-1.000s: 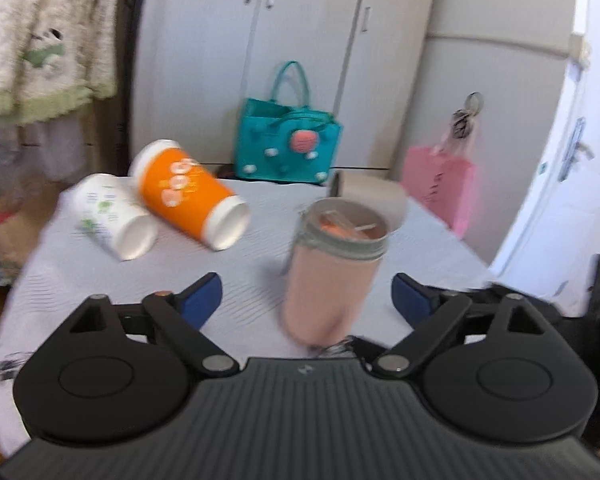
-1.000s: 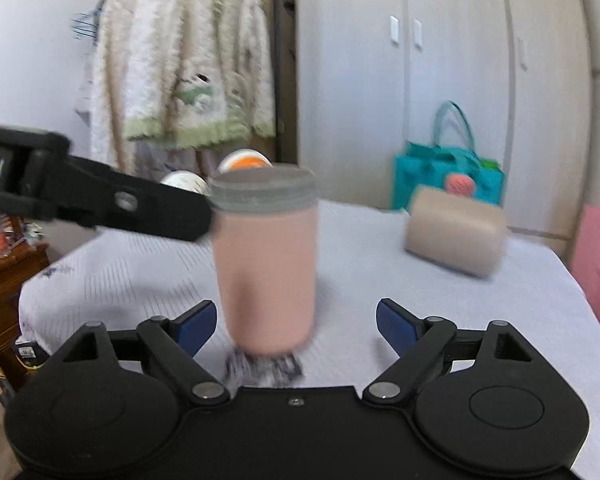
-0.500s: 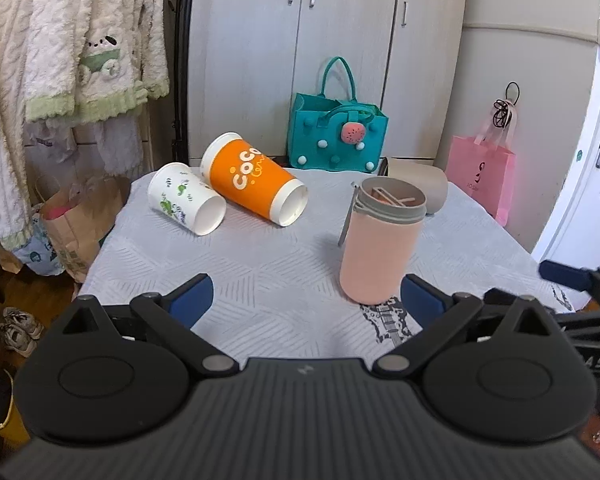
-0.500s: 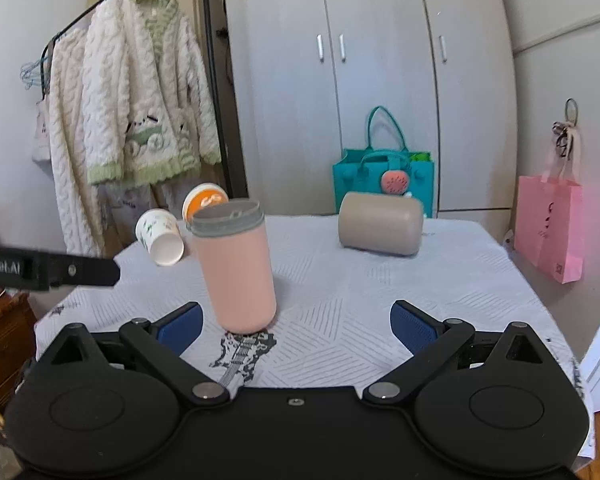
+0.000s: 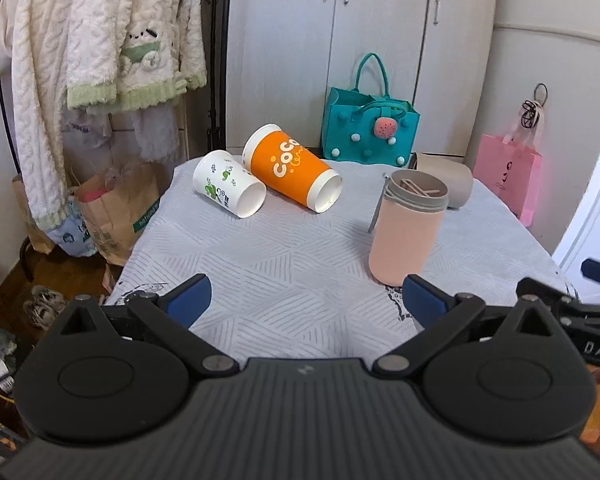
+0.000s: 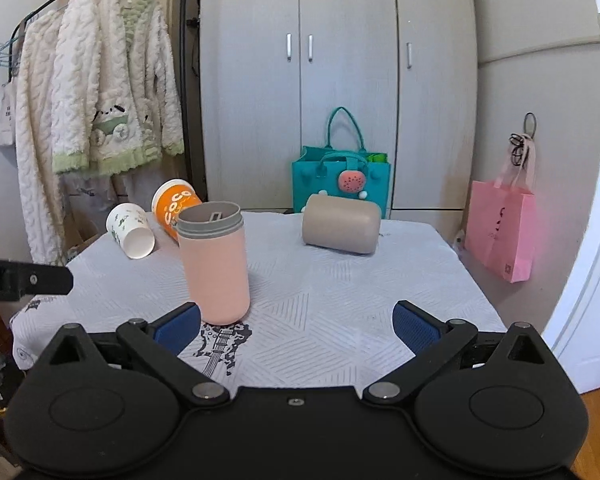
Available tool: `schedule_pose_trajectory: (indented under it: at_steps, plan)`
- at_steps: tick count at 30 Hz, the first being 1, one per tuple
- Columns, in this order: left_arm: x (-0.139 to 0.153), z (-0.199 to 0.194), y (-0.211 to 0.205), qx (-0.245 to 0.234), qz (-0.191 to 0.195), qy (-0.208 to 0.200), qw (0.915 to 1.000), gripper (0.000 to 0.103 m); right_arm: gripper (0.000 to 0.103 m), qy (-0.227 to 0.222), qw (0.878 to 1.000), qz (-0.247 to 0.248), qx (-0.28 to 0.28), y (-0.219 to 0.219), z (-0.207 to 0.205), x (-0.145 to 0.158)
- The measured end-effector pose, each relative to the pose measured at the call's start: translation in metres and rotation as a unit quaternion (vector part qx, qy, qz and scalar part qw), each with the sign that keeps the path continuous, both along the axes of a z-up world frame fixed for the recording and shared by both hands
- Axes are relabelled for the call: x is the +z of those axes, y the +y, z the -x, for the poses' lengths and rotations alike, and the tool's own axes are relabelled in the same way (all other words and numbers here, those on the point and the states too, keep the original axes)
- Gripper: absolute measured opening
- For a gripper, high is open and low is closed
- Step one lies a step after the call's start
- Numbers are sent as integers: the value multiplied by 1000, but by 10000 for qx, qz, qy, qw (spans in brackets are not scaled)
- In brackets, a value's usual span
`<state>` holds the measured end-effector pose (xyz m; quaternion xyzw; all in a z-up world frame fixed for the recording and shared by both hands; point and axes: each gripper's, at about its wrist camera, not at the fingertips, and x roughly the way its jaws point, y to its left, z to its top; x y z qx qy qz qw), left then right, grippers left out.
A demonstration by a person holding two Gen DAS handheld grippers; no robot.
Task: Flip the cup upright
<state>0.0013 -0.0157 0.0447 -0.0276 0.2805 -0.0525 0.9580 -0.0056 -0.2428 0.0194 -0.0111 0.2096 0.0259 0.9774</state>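
Pink cup stands upright on the tablecloth, ahead of the right gripper near its left pad; bare cloth lies between the spread jaws. Left gripper jaws likewise apart, empty. Cup contents indistinct.

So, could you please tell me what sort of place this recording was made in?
Most likely a bedroom or spare room in a home. Fluffy cardigans hang on a clothes rail, a tall wardrobe fills the back wall, and the cloth-covered table with cups sits among shopping bags.
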Motion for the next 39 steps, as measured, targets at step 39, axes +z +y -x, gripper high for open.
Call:
schedule_pose_trajectory:
  at_steps: [39]
  plan:
    - [-17, -1, -3, 226, -104, 66, 9997, 103, 103, 178, 9969, 142, -747, 4, 3, -3]
